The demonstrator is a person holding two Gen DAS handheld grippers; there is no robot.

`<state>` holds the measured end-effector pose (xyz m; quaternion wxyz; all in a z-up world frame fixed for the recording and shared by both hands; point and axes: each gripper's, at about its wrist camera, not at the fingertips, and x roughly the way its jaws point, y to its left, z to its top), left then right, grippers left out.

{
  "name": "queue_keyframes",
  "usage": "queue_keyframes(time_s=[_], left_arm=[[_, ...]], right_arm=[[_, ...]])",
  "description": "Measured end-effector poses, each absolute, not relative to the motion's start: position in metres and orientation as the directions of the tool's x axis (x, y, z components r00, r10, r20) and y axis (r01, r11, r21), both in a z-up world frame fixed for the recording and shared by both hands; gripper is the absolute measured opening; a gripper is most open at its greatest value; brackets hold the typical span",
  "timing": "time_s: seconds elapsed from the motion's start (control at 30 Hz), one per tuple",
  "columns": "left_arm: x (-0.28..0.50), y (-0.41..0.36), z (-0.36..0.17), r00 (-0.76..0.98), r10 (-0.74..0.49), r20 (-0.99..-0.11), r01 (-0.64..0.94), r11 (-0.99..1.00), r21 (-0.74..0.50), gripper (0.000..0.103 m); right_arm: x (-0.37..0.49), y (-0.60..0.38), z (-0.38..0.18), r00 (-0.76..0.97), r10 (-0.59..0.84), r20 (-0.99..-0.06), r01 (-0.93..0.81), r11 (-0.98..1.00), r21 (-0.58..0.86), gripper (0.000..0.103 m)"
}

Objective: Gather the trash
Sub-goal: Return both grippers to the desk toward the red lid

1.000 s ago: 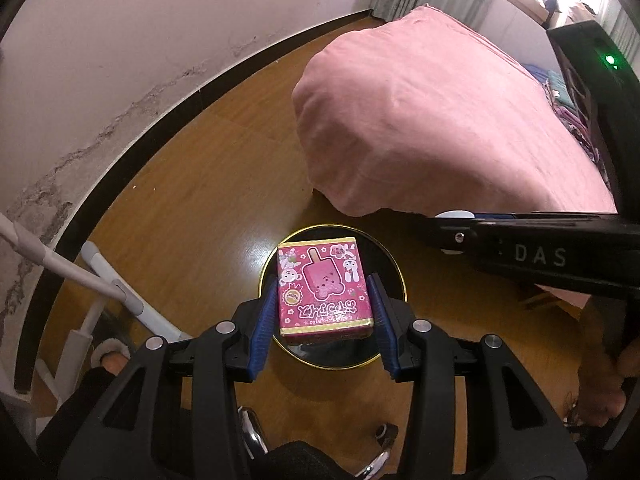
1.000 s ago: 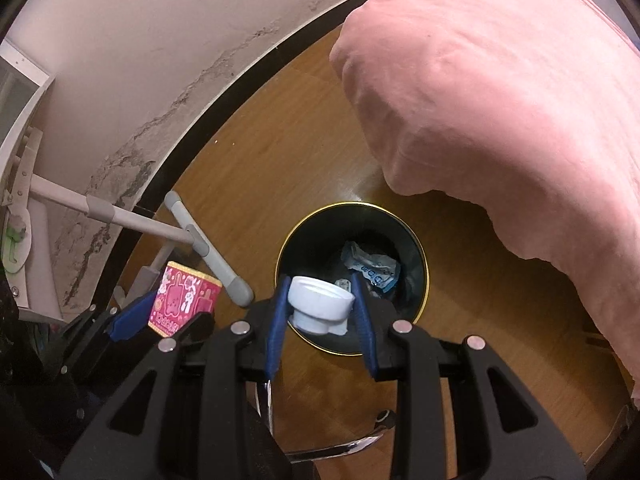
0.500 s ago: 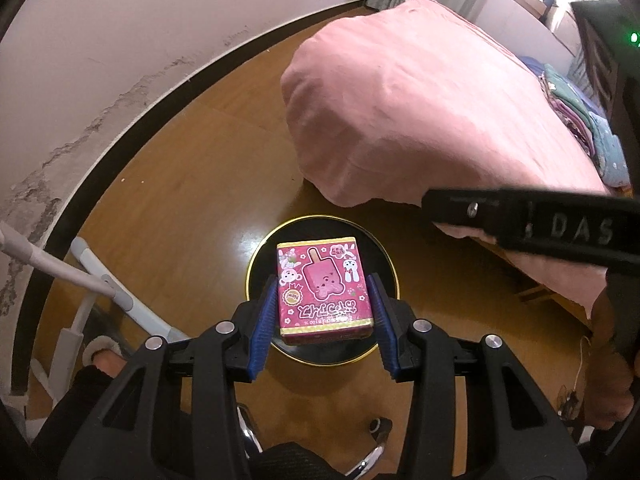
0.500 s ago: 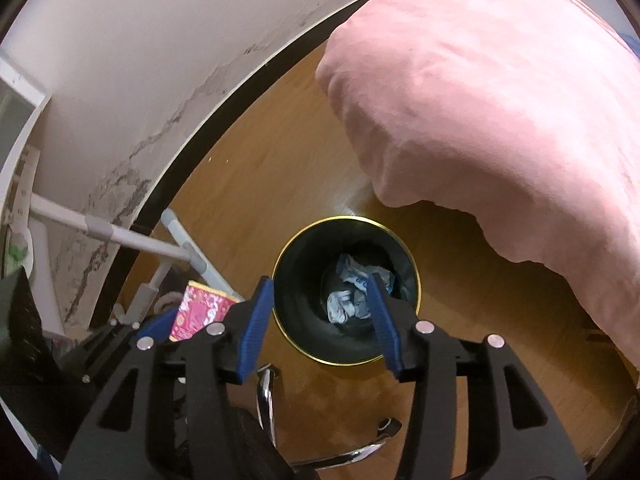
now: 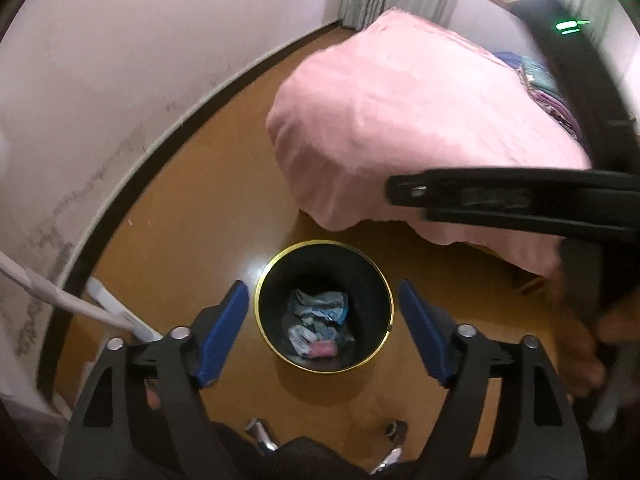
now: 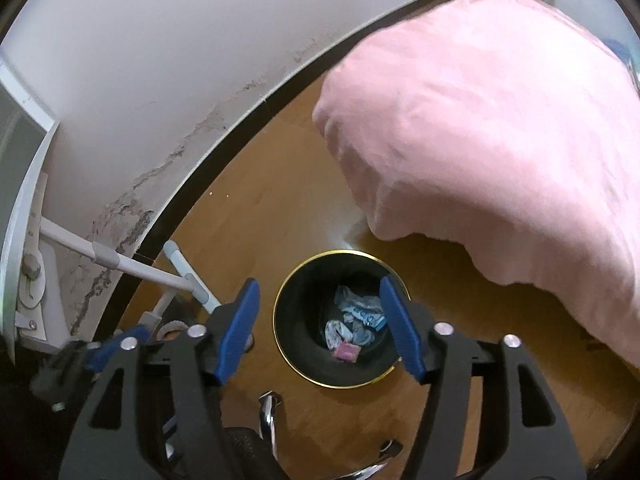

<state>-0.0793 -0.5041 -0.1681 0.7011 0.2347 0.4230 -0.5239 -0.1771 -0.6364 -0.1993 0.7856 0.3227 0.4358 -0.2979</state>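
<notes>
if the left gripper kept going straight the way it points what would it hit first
Most likely the black bin: the open left gripper points down into its mouth, so it would probably reach the crumpled trash inside, though depth is unclear.

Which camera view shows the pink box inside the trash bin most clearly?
The right wrist view: the pink box lies in plain sight on the crumpled wrappers in the trash bin. In the left wrist view it is blurrier.
</notes>
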Motion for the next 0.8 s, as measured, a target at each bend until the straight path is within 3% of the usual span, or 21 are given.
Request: queue_keyframes(time_s=[0.17,0.33,0.57,0.8], left_arm=[[-0.083,-0.441,-0.096,0.211,-0.599,-0.772,0.938,0.346,-0.011,0.092],[-0.052,-0.342,-0.045,0.36,-0.584,-0.728,0.88,0.472,0.056,0.092],[0.03,-0.156,-0.026,0.596,-0.372,-0.711,0.602,0.793,0.09,0.093],[0.063,-0.002,-0.024,0.689,-0.165,-0.706,0.293,0.954,0.064,0.093]], right_arm=[[-0.166,-0.606,-0.166,0.471,-0.262,-0.843,0.706,0.684,0.182,0.073],[-0.141,-0.543,-0.124,0.561,-0.245,-0.791,0.582,0.796,0.166,0.073],[-0.046,-0.383,-0.064,0.681,0.015,-0.732,0.165,0.971,0.174,0.073],[0.065,-0.19,-0.02,0.636,0.309,-0.707,-0.31,0.941,0.133,0.071]])
